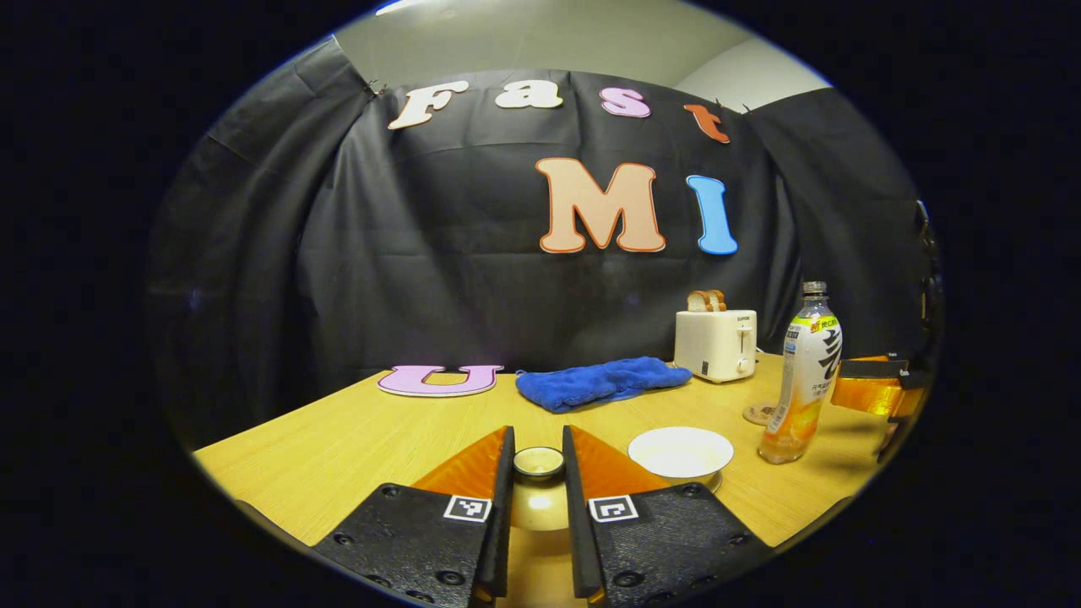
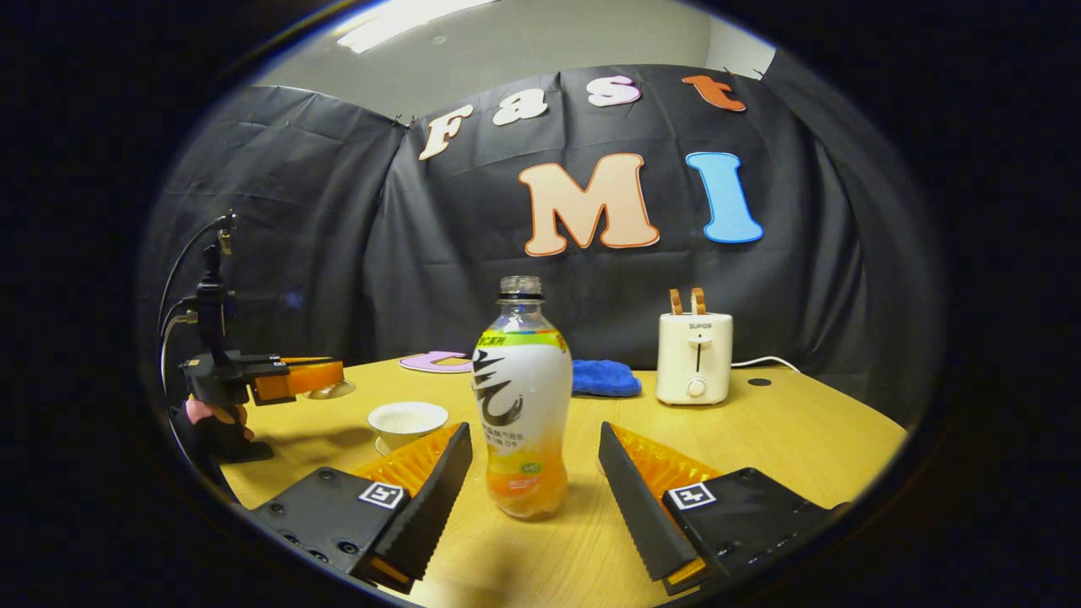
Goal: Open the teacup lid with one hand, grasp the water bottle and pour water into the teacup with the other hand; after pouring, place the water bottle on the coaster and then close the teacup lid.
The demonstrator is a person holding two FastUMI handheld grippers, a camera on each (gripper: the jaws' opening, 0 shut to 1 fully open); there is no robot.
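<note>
With left tongs clamped on lifted teacup lid left of open teacup, ease wide-open, empty right tongs forward around upright water bottle standing mid-surface, then squeeze squarely at label height.

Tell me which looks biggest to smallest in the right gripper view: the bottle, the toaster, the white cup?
1. Water bottle, though it stands nearest the camera.
2. Toaster.
3. Teacup.

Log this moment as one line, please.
left gripper: shut on lid, lifted | teacup: open | right gripper: open around bottle, on table | pour: not started
</note>
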